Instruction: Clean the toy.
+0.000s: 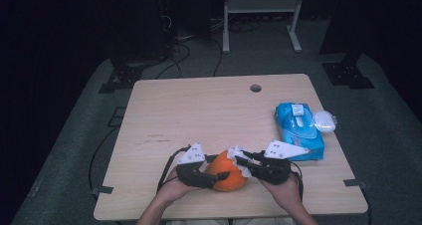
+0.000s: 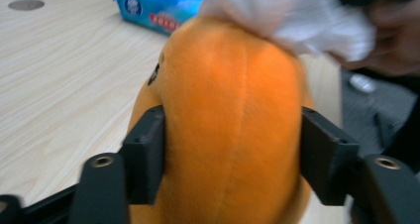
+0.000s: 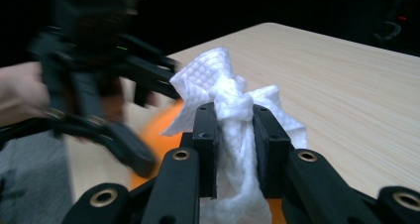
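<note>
The left gripper [image 1: 219, 177] is seen at the near edge of the table, its two black jaws closed part-way against the opposite flanks of an orange plush toy [image 1: 228, 173], which is thereby gripped. In the left gripper view the same toy [image 2: 233, 120] is pressed between the two pads; its surface is shown as short, velvety pile of a uniform orange, with a faint lengthwise seam down the middle and a small dark mark on the upper left flank. The body is rounded and somewhat taller than wide. No earlier frame is supplied.

The right gripper [image 1: 239, 161] is held just beside the toy, on its right. Its jaws are brought almost together and are clamped on a bunched white wipe [image 3: 233, 125], whose embossed, quilted texture is visible in the right gripper view. The wipe [image 1: 238, 158] is laid against the upper right of the toy; in the left gripper view it [image 2: 292, 16] is draped over the toy's top.

The toy is located near the front edge of the light wooden table [image 1: 199, 115], roughly at its middle. A blue pack of wipes [image 1: 298, 130] is lying well apart, towards the right edge, with a small clear lid [image 1: 324, 120] just beside it. A round cable hole [image 1: 256, 88] is set near the far edge.
</note>
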Demonstrator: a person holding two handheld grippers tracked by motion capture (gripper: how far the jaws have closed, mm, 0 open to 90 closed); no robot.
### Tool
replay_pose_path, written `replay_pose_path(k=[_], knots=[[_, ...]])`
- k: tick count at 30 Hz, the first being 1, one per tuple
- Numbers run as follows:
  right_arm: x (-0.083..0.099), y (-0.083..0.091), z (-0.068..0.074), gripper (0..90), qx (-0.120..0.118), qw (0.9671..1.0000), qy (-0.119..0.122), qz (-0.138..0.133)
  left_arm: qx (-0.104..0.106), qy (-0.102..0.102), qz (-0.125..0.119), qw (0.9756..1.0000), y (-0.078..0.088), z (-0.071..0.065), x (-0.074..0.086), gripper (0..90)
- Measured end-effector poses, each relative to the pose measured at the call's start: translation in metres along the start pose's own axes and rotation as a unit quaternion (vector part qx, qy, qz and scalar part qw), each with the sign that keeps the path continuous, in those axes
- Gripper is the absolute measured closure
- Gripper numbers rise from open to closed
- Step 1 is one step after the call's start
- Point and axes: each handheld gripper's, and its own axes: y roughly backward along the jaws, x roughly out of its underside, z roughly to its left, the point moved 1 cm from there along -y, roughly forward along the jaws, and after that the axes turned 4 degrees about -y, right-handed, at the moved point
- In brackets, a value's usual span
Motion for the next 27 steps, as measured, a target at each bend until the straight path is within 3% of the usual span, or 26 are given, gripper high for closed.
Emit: replay_pose_path(k=[2,4,6,8,10,13,17,19,23,27], knots=[[0.003,0.003,-0.008,74.0,0.024,0.9997,-0.009,0.002,0.000,0.004,-0.005,1.0000,0.001,0.000,-0.001,36.8],[0.005,0.004,-0.010,74.0,0.024,0.9996,-0.016,0.002,-0.004,0.003,0.002,1.0000,0.001,0.000,-0.002,37.0],[0.002,0.003,0.000,74.0,0.016,0.9999,-0.005,0.000,-0.008,0.001,0.006,0.9999,0.000,-0.002,-0.003,37.2],[-0.003,0.001,0.012,74.0,-0.007,0.9999,0.012,-0.007,-0.009,-0.004,0.007,0.9999,-0.001,-0.006,-0.005,37.1],[-0.006,-0.001,0.016,74.1,0.002,0.9995,0.031,-0.001,-0.013,-0.013,0.009,0.9998,-0.002,-0.007,-0.005,35.9],[0.000,-0.001,0.003,74.1,0.012,0.9998,0.014,0.008,-0.010,-0.020,0.004,0.9997,-0.005,-0.005,-0.002,26.0],[0.005,0.004,-0.013,74.0,0.038,0.9992,-0.009,0.010,-0.023,-0.020,0.019,0.9993,-0.010,-0.002,0.003,14.0],[0.005,0.005,-0.015,74.0,0.035,0.9992,-0.019,0.007,-0.018,-0.016,0.020,0.9995,-0.014,-0.001,0.005,17.6],[0.000,0.001,0.003,73.9,0.014,0.9999,0.001,0.003,-0.025,-0.032,0.021,0.9990,-0.009,-0.003,0.003,34.9],[-0.005,0.003,0.006,74.0,0.006,0.9999,0.008,-0.008,-0.018,-0.033,-0.002,0.9993,0.005,-0.004,-0.005,40.0]])
